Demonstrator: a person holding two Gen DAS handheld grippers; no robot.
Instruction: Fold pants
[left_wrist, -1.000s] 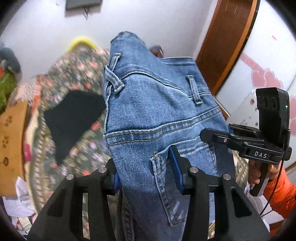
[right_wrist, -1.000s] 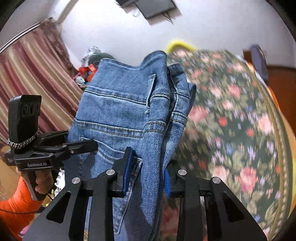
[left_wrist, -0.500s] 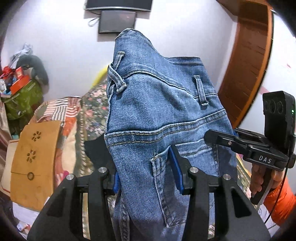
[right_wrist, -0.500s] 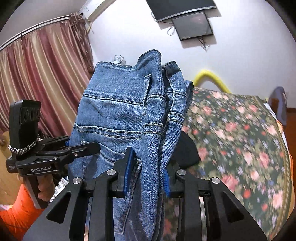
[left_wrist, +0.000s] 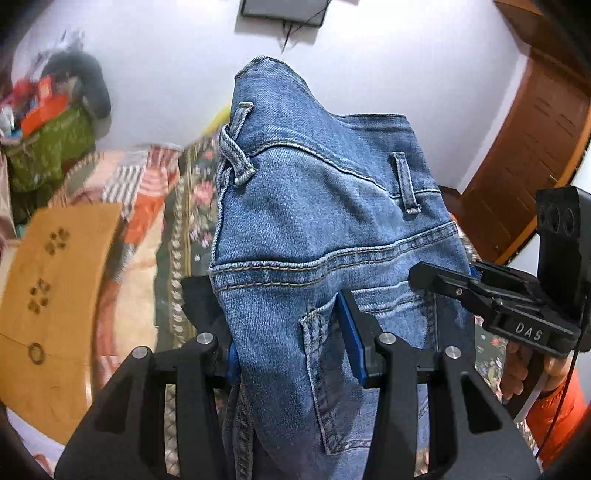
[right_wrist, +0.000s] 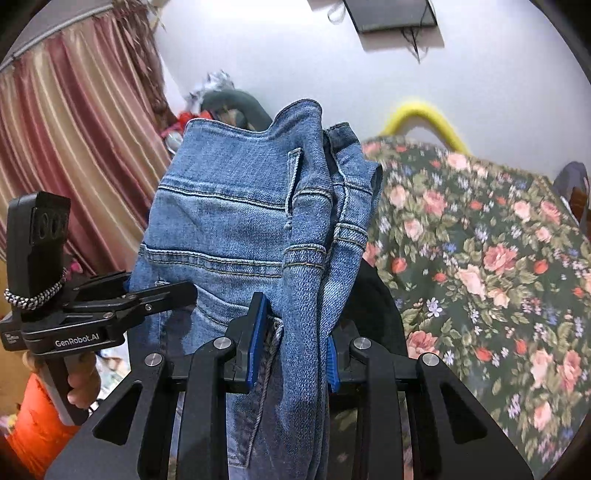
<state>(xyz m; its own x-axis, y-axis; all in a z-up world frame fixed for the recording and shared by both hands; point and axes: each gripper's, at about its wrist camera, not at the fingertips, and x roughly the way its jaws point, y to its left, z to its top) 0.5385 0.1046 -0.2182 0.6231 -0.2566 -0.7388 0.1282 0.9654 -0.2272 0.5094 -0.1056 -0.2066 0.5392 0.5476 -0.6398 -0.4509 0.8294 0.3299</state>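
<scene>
In the left wrist view the left gripper (left_wrist: 291, 343) is seen clamped on the blue jeans (left_wrist: 317, 221), its blue pads pressed into the denim beside a back pocket at lower centre of the frame. From the pads the jeans rise up the middle of the frame, the waistband and belt loops standing at top centre against the white wall. At the right edge the right gripper (left_wrist: 439, 282) is seen gripping the same jeans, with "DAS" printed on its body.

In the right wrist view the right gripper (right_wrist: 293, 334) is clamped on a bunched fold of the jeans (right_wrist: 236, 221) at lower centre, the waistband held above it. At the left edge the left gripper (right_wrist: 162, 291) is marked "GenRobot.AI". A floral bedspread (right_wrist: 480, 240) fills the right side.
</scene>
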